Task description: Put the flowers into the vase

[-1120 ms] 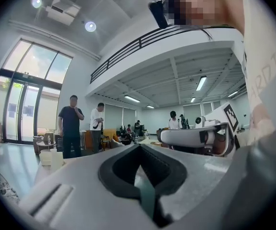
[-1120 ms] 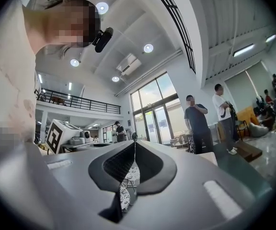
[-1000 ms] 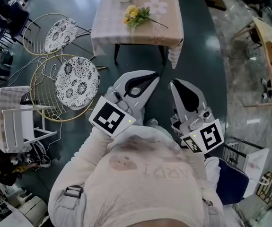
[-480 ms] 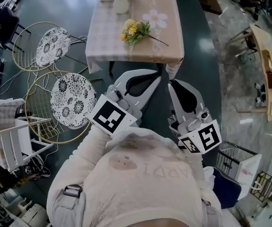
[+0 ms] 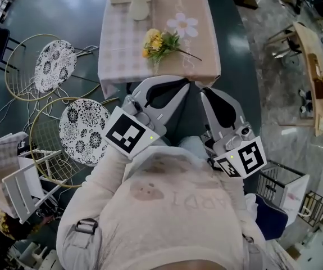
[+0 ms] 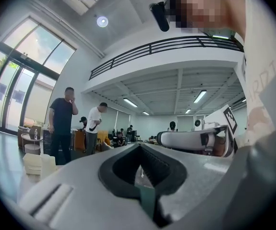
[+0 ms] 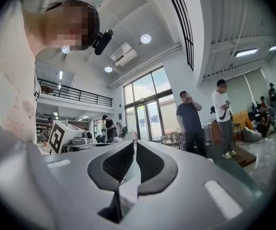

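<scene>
Left claw is pinched together, empty; right claw, a slit apart, has just been closing on nothing. Open one wide, then take the yellow-and-green flower bunch by its stem.

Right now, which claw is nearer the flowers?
Left. The left claw is at the table edge, short of the flowers; the right claw, empty, jaws just closing, is farther right.
</scene>
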{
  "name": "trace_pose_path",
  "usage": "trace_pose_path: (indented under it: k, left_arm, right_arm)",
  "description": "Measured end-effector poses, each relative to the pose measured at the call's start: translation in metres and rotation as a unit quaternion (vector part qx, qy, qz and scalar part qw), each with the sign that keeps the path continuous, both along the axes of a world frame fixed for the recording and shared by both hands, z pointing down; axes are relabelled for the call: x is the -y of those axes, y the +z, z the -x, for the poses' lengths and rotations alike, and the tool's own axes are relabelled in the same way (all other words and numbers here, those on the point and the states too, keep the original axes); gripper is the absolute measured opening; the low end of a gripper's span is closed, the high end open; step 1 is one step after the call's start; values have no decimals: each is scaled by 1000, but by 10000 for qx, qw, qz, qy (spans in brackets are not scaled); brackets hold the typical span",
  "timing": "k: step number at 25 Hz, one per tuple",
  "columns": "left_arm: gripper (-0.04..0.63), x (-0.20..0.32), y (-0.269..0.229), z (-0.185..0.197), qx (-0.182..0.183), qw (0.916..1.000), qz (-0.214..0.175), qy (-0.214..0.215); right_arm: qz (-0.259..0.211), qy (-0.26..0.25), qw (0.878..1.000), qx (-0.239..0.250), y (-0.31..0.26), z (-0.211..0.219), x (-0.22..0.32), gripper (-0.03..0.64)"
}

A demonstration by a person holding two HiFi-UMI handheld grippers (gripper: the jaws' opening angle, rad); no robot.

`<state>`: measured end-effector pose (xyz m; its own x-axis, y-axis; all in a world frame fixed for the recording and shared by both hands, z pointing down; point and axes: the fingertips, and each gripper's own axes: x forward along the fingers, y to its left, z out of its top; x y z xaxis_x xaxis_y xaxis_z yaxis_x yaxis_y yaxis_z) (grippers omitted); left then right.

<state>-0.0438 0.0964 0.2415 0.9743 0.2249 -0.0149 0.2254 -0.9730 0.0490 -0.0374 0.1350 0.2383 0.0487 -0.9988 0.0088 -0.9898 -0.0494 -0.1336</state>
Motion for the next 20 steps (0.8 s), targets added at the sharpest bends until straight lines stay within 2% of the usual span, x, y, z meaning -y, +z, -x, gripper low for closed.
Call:
trace_pose_path:
  k: [4, 10, 20]
  left_arm:
    - [2, 11, 3, -10, -16, 10000, 26, -69]
    - [2, 31, 3, -31, -27, 9987, -3, -509]
    - [2, 48, 4, -103, 183, 9897, -111, -1417]
  right_arm:
    - [47, 5, 10000, -21, 3, -14, 9, 41]
    - [-26, -310, 9995, -29, 3, -44, 25, 37]
    - [-94, -1279, 9916, 189, 6, -125, 55, 35]
